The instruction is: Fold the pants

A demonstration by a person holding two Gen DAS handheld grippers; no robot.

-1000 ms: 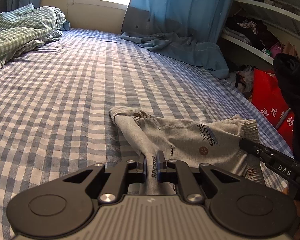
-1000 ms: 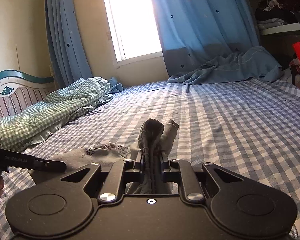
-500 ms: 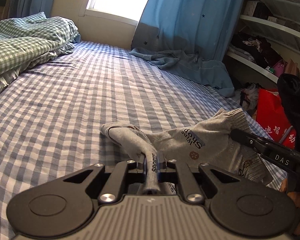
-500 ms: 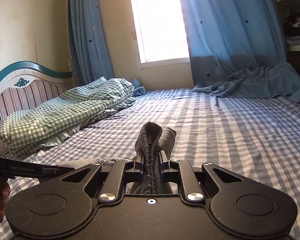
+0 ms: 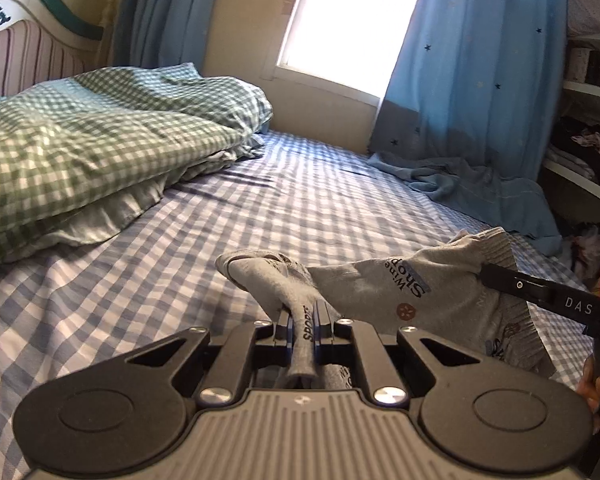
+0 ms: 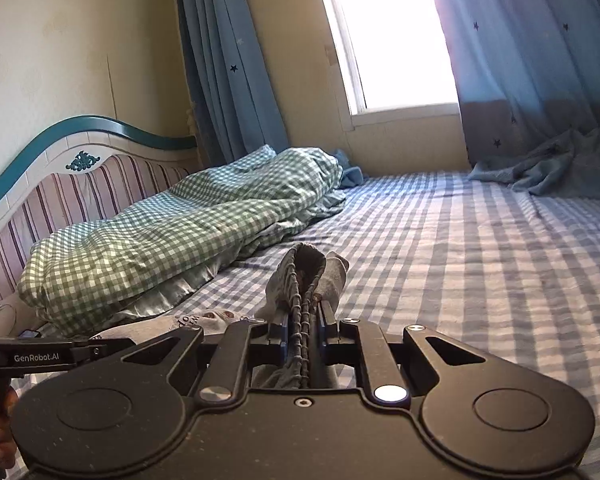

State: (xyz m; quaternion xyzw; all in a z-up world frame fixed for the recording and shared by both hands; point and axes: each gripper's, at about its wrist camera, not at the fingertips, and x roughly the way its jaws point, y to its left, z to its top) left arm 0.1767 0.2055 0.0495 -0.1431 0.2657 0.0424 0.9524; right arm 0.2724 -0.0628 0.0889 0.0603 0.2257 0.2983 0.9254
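Small grey pants (image 5: 384, 292) with printed lettering hang stretched between my two grippers, lifted off the blue checked bed (image 5: 228, 240). My left gripper (image 5: 303, 316) is shut on a bunched grey part printed "SPORTS". In the right wrist view my right gripper (image 6: 303, 320) is shut on the ribbed, gathered waistband of the pants (image 6: 300, 276), which sticks up past the fingers. The right gripper (image 5: 496, 276) also shows in the left wrist view, at the right, pinching the ribbed edge. The left gripper's body (image 6: 40, 354) appears at the lower left of the right wrist view.
A green checked quilt (image 5: 80, 160) lies bunched at the left by the striped headboard (image 6: 60, 196). Blue star curtains (image 5: 472, 80) hang beside a bright window, their ends pooled on the bed. Shelves with clothes (image 5: 588, 148) stand at the right. A hand (image 5: 596, 388) holds the right gripper's handle.
Both grippers have swung left across the bed with the pants, which now hang off the sheet. The quilt and headboard have come into view; the red bag has slid nearly out of frame.
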